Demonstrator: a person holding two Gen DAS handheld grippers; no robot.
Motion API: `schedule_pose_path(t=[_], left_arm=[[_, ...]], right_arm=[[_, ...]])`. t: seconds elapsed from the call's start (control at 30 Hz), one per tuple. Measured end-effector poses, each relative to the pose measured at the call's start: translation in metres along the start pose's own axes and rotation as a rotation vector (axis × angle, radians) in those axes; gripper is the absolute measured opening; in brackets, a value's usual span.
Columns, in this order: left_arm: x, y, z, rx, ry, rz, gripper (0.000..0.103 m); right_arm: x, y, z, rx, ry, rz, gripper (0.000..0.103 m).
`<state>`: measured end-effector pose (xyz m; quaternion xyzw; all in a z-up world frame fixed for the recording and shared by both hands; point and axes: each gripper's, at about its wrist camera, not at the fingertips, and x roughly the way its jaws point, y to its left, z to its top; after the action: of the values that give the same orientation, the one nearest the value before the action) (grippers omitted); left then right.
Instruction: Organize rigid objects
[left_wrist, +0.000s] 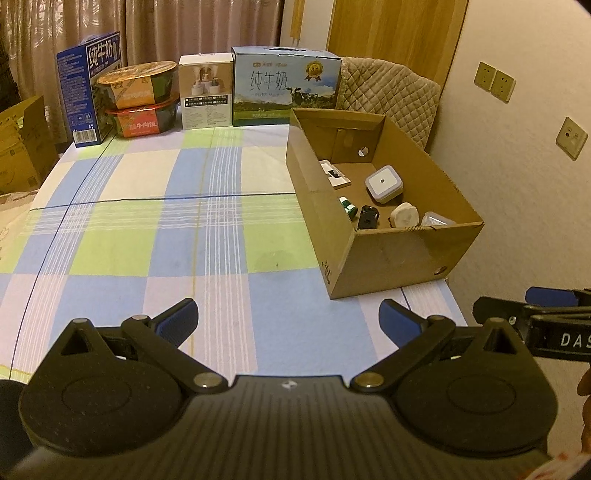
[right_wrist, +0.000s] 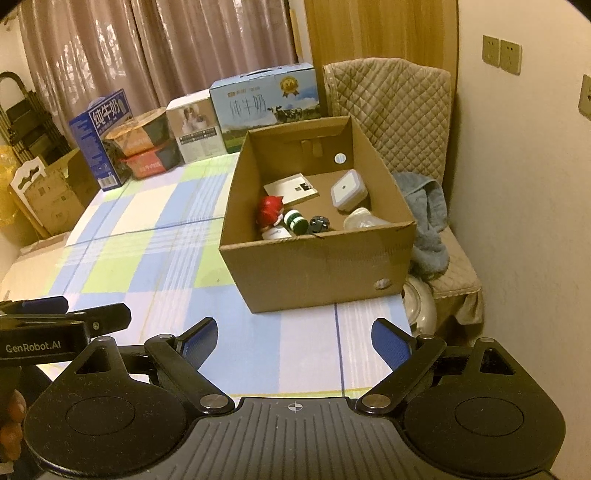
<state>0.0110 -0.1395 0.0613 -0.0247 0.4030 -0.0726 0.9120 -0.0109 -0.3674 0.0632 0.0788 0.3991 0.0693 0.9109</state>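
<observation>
An open cardboard box (left_wrist: 399, 258) (right_wrist: 317, 269) stands on the right side of the checked tablecloth (left_wrist: 166, 229) (right_wrist: 155, 236). Inside lie a square white lidded container (left_wrist: 384, 182) (right_wrist: 348, 189), a green-and-white bottle (left_wrist: 348, 205) (right_wrist: 295, 220), a small black object (left_wrist: 368, 216) (right_wrist: 318, 224), a white rounded piece (left_wrist: 404, 215) (right_wrist: 364, 218), a flat card (left_wrist: 335, 173) (right_wrist: 291, 187) and a red figure (right_wrist: 269, 212). My left gripper (left_wrist: 288, 319) is open over bare cloth, short of the box. My right gripper (right_wrist: 295, 338) is open too, empty, just before the box's near wall.
Milk cartons (left_wrist: 286, 86) (right_wrist: 264, 101), a white carton (left_wrist: 205, 90) and stacked food bowls (left_wrist: 140, 98) line the table's far edge. A padded chair (right_wrist: 399, 110) with a grey towel (right_wrist: 424, 218) sits beyond the right table edge, by the wall. Cardboard boxes (left_wrist: 18, 144) stand left.
</observation>
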Motion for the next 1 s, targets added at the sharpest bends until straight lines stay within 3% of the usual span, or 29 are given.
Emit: schedule_pose_path(t=[1.0], left_arm=[[0.0032,-0.0010,-0.0010,0.003,0.001,0.006,0.102]], right_arm=[[0.0036,-0.0007,-0.0004,0.003,0.003,-0.008,0.088]])
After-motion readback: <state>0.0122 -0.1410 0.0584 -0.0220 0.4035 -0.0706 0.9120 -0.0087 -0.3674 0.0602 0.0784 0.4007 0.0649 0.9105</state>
